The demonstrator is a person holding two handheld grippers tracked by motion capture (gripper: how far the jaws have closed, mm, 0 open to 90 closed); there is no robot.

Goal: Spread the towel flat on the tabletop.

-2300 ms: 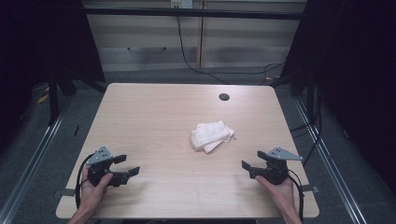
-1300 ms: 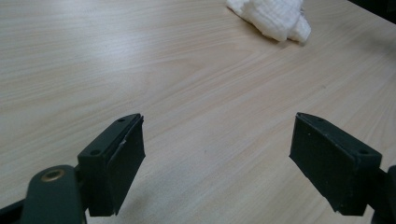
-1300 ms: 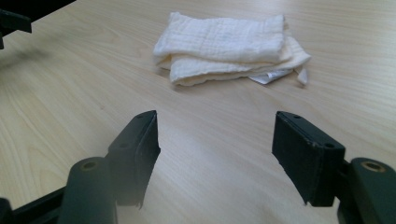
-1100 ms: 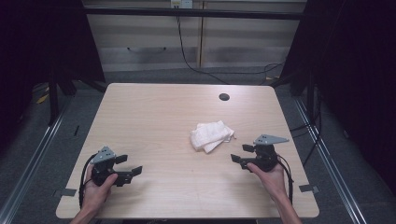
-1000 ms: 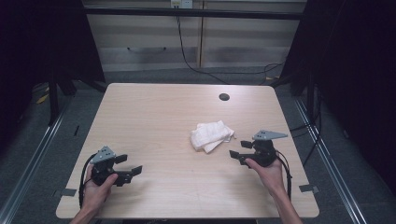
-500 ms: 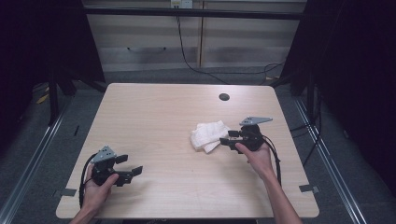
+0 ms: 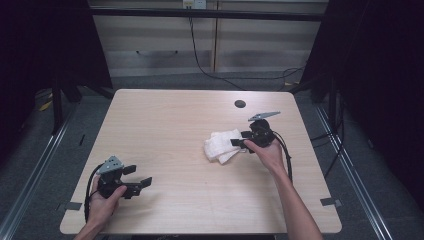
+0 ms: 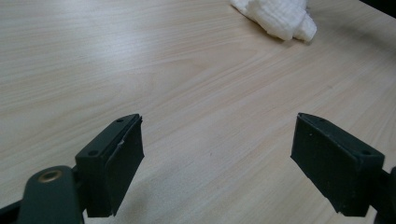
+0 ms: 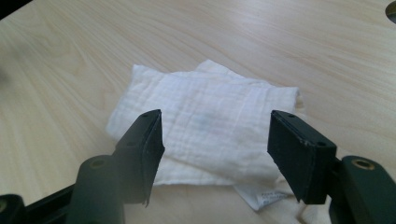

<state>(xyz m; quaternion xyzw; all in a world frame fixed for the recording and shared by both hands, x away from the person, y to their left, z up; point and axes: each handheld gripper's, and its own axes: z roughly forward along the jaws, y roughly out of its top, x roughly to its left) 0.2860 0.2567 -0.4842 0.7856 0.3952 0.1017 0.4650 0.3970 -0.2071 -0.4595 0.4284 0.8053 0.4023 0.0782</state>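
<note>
A folded white cloth (image 7: pixel 221 147) lies right of the middle of the wooden table (image 7: pixel 165 125). My right gripper (image 7: pixel 240 139) is at the cloth's right edge and points left over it. In the right gripper view the cloth (image 9: pixel 210 112) lies just ahead of and below the right gripper (image 9: pixel 217 140). Its jaws have just been opening, stand wide apart, and the pads press on nothing. My left gripper (image 7: pixel 139 175) rests near the front left corner, open. The left gripper view shows its jaws (image 8: pixel 217 154) spread over bare wood, with the cloth (image 8: pixel 275 16) far off.
A dark round hole (image 7: pixel 240 104) sits in the tabletop near the back edge, beyond the right gripper. A small label (image 9: pixel 261 196) sticks out from under the cloth's near edge. Cables (image 7: pixel 200 60) hang behind the table in front of a pale cabinet.
My right hand has moved from the front right of the table, away from the person and to the left, up to the cloth's right edge. The left hand has stayed put.
</note>
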